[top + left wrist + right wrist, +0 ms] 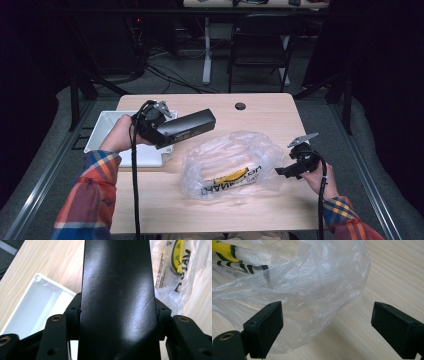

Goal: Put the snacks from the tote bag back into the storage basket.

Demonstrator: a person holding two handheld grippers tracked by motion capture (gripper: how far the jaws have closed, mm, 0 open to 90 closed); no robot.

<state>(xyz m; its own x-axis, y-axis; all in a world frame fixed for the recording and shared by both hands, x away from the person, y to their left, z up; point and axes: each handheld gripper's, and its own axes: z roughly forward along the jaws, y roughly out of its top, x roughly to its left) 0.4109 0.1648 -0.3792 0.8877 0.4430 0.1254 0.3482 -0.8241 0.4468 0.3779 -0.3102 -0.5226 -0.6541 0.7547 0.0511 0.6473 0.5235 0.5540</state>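
— What's in the left gripper?
— Its jaws clamp one end of a long black rectangular box, held above the table, long axis aimed at the crumpled clear plastic bag.
— And the right gripper?
— Jaws apart, empty, at the bag's right edge; the left is the carrier.

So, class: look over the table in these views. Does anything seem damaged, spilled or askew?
Nothing spilled. The black box clamped in the left gripper shows faint scuffs on its top face in the left gripper view. The plastic bag lies crumpled, as bags do.
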